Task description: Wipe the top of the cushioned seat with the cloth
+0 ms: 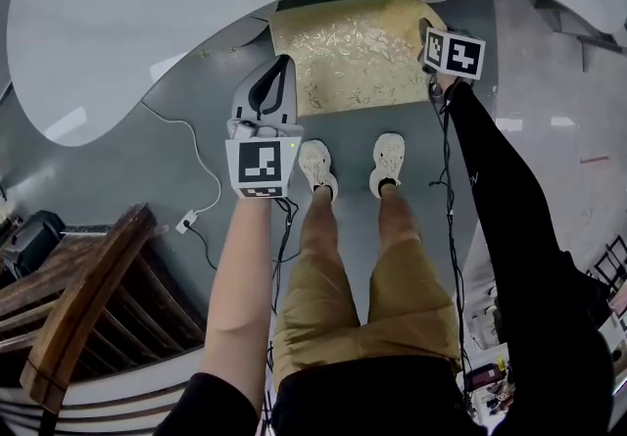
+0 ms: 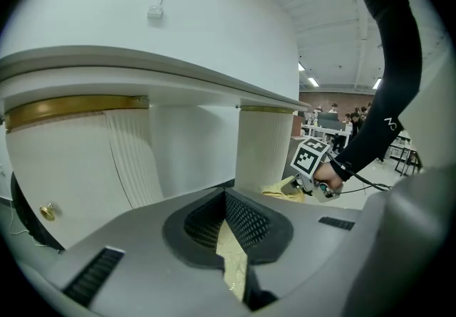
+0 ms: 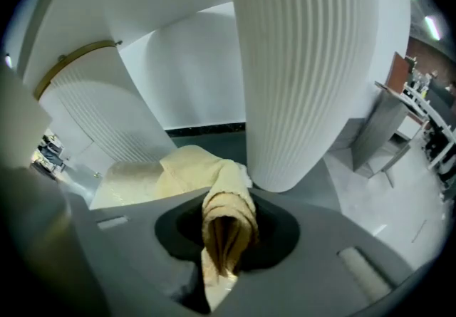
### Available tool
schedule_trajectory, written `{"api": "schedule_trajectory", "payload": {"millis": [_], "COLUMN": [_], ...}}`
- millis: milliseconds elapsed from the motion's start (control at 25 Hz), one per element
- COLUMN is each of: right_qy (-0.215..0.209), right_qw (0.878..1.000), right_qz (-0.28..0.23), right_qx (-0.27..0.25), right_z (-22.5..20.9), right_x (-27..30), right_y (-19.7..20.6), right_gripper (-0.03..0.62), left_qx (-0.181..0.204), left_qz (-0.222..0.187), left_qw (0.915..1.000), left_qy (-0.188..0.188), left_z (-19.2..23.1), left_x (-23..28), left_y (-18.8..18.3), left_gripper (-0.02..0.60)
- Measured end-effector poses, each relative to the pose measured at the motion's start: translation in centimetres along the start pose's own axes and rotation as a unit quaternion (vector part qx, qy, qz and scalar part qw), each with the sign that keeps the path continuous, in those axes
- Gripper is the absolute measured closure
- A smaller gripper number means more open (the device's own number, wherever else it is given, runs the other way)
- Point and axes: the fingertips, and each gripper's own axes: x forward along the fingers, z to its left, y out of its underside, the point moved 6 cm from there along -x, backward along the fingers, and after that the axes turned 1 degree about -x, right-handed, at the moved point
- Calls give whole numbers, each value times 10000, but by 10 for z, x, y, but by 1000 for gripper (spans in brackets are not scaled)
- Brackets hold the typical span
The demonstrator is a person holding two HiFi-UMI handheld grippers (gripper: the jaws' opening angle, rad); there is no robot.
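Right gripper (image 3: 228, 234) is clamping a bunched fold of the yellow cloth (image 3: 196, 166), jaws tight on it, the rest of the cloth spilling forward onto the seat. Left gripper (image 1: 279, 72) is showing jaws nearly together with nothing in them, only seat pattern visible through the slit. Cushioned seat (image 1: 358, 52) is lying just beyond the person's shoes (image 1: 318, 168), tucked under the white table top (image 1: 147, 23), looking wider left-right than deep. Right gripper is sitting at its right edge, left gripper at its near-left corner. So the whole gold top is lying left of the cloth. I'm reading the stroke as a leftward drag by the right gripper, with the ribbed pedestal (image 3: 306, 66) crowding its far side.
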Motion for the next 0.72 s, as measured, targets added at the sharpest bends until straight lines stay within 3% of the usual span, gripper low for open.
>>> {"api": "schedule_trajectory", "payload": {"millis": [160, 280, 480, 720], "right_qy": [1033, 1163, 743, -385], "right_qw": [9943, 9931, 9964, 9957], "right_qz": [168, 68, -406, -842], "right_qx": [184, 164, 101, -84], "right_z": [-57, -72, -61, 17], "right_x": [-21, -36, -60, -79], "right_y": [4, 5, 11, 16], "right_gripper": [536, 536, 536, 536], "left_qx": [18, 24, -20, -87], "left_qz": [-7, 6, 6, 42], "left_qw": [10000, 10000, 9997, 9992], "left_qy": [20, -57, -243, -393], "left_z": [-14, -15, -9, 6], "left_x": [4, 3, -4, -21], "left_y": [-5, -7, -3, 7], "left_gripper": [574, 574, 574, 574]}}
